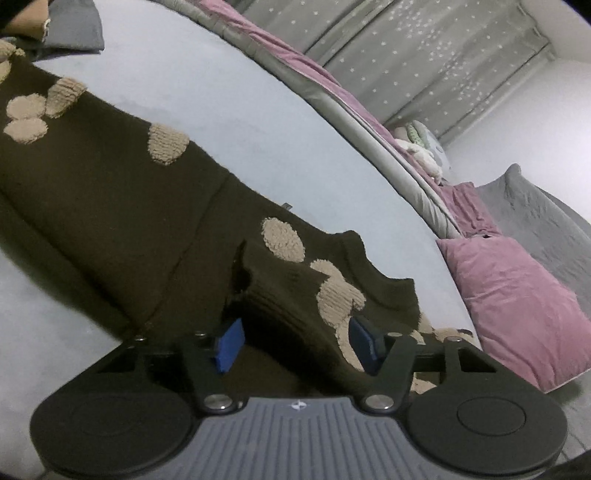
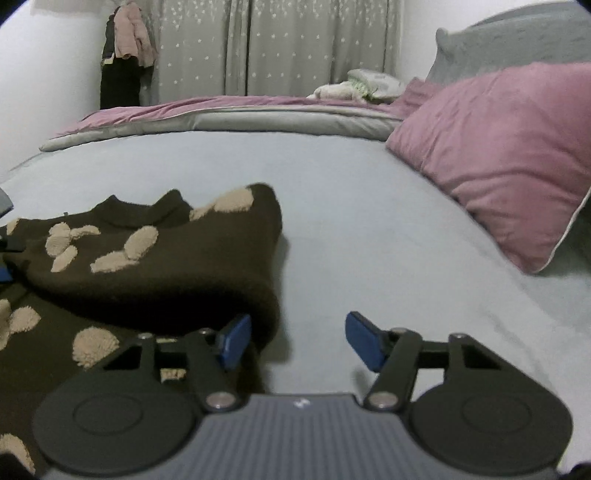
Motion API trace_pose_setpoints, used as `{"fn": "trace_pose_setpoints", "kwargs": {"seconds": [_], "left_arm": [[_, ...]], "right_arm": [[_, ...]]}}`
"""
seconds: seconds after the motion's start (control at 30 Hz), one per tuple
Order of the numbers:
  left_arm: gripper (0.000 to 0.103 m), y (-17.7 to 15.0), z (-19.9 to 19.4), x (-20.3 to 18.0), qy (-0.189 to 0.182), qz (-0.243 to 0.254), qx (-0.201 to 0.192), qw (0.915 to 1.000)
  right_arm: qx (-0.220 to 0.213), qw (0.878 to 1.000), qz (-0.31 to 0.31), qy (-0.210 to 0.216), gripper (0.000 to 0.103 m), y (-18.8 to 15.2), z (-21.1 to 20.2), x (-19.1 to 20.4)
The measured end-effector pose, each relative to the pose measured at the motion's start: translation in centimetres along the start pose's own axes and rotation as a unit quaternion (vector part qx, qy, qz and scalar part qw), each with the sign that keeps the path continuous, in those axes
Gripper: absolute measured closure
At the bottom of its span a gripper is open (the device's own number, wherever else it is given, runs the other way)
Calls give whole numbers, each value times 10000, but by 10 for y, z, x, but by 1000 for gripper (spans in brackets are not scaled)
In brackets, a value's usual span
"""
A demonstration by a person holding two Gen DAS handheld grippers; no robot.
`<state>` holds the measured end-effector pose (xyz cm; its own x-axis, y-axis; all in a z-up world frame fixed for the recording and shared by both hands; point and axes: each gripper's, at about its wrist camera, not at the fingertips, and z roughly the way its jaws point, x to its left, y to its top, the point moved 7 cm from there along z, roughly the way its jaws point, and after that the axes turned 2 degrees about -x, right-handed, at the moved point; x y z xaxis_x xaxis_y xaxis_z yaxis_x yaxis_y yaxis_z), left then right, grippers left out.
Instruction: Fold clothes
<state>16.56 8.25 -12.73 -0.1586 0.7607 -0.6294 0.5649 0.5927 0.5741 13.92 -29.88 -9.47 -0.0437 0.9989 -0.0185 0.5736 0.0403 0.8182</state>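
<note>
— where's the sweater (image 1: 122, 206) now?

— flat on the bed (image 1: 236, 110), brown with tan fuzzy patches, its upper part doubled over the lower part. folded things (image 1: 70, 26) sit at the bed's far left corner, maybe a done pile.

— and your left gripper (image 1: 295, 343)?

— spread wide, low over the collar end; knit bunches between the blue pads, nothing pinched. i'd guess it's there to take or press that edge.

— the right gripper (image 2: 297, 341)?

— also spread, over bare sheet just off the fold's right edge, one pad touching the knit. fits lining up a grab or having let go.

— further right?

— a pink pillow (image 2: 498, 158) at the bed's head, well apart.
</note>
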Motion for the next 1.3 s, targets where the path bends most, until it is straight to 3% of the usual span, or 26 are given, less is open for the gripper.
{"fn": "trace_pose_setpoints", "kwargs": {"seconds": [0.07,0.17,0.23,0.3,0.33,0.47,0.57,0.67,0.73,0.83,0.93,1.03,1.2,1.3], "left_arm": [[50,-2,4,0,11,77,-60,10000],[63,-5,9,0,8,189,-139,9997],[85,-6,12,0,6,263,-192,9995],[94,-8,15,-1,-4,344,-191,9992],[96,-8,14,-2,1,407,-217,9989],[97,-6,1,-15,-39,757,-500,9959],[96,-5,-7,-23,12,1108,-673,9916],[95,-16,7,-12,296,1196,-288,9920],[89,-19,9,-9,396,1257,-290,9909],[79,-14,3,-13,514,1329,-412,9889],[63,-9,-3,-16,652,1440,-584,9857],[60,-4,-13,-19,765,1606,-881,9801],[61,1,-21,-27,488,1726,-1133,9772],[70,-5,-17,-35,356,1962,-1097,9737]], "right_arm": [[6,9999,-5,125,52,-2,7,3],[37,9997,-112,197,56,-4,21,12],[17,9995,-273,127,58,-5,29,17],[-74,9989,-455,15,65,-4,33,21],[-119,9984,-546,-41,78,-3,35,24],[-575,9911,-1016,-635,84,9,17,25],[-231,9906,-1150,-706,84,-2,26,19],[14,9895,-1260,-701,84,-14,37,19],[17,9884,-1367,-663,80,-12,33,22],[154,9923,-1174,-369,64,-7,23,17],[295,9957,-876,8,64,0,5,8],[252,9967,-760,144,64,10,-18,2],[-95,9985,-405,351,63,34,-31,0],[-125,9990,-163,392,61,40,-21,2]]}}
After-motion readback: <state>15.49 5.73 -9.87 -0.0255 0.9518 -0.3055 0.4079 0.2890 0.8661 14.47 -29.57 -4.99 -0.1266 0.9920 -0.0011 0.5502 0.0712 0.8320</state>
